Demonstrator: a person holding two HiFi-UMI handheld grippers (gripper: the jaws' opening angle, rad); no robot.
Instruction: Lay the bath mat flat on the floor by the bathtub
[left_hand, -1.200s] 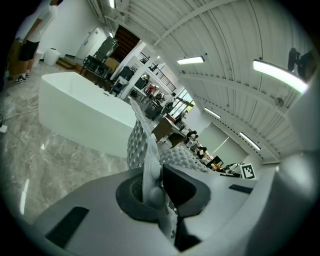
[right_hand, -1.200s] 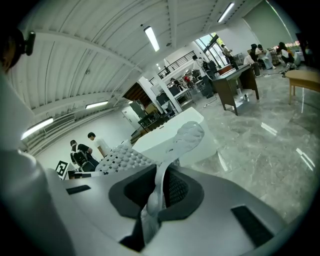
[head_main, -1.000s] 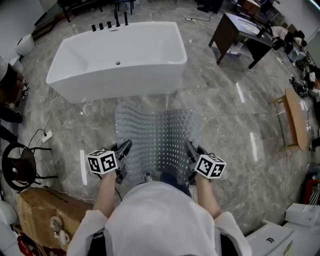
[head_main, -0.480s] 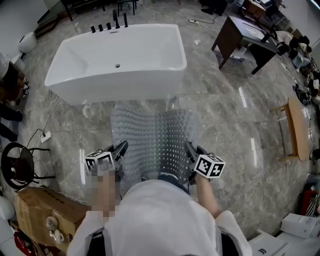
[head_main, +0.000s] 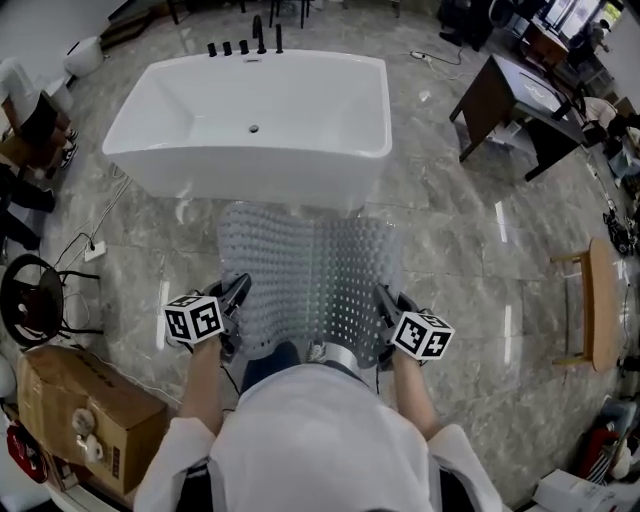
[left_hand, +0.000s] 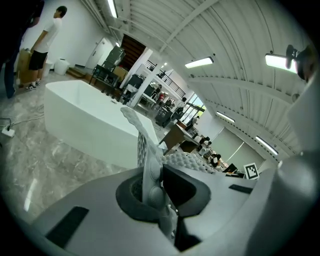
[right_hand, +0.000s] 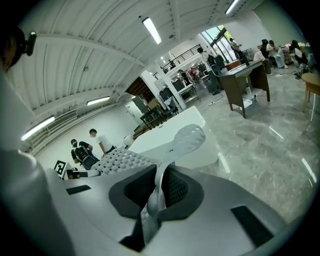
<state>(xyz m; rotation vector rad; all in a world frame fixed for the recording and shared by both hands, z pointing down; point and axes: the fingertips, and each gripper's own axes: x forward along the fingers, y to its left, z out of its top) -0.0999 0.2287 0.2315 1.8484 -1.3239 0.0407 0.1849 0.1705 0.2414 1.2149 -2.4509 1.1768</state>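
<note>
A clear, bubble-studded bath mat (head_main: 310, 270) hangs stretched between my two grippers above the grey marble floor, its far edge close to the near wall of the white bathtub (head_main: 250, 110). My left gripper (head_main: 238, 292) is shut on the mat's near left corner, and in the left gripper view the mat (left_hand: 146, 150) is pinched between the jaws. My right gripper (head_main: 384, 300) is shut on the near right corner; the mat (right_hand: 172, 150) curls up out of its jaws. The tub (left_hand: 85, 125) stands just ahead.
A dark wooden desk (head_main: 505, 110) stands at the right rear, a wooden bench (head_main: 590, 300) at the right. A cardboard box (head_main: 80, 400) and a black stool (head_main: 30, 300) are on the left. A power strip and cable (head_main: 95, 250) lie left of the mat. People (right_hand: 92, 145) stand far off.
Both grippers have carried the mat forward toward the tub; its far edge now reaches the tub's near wall. The grips are unchanged.
</note>
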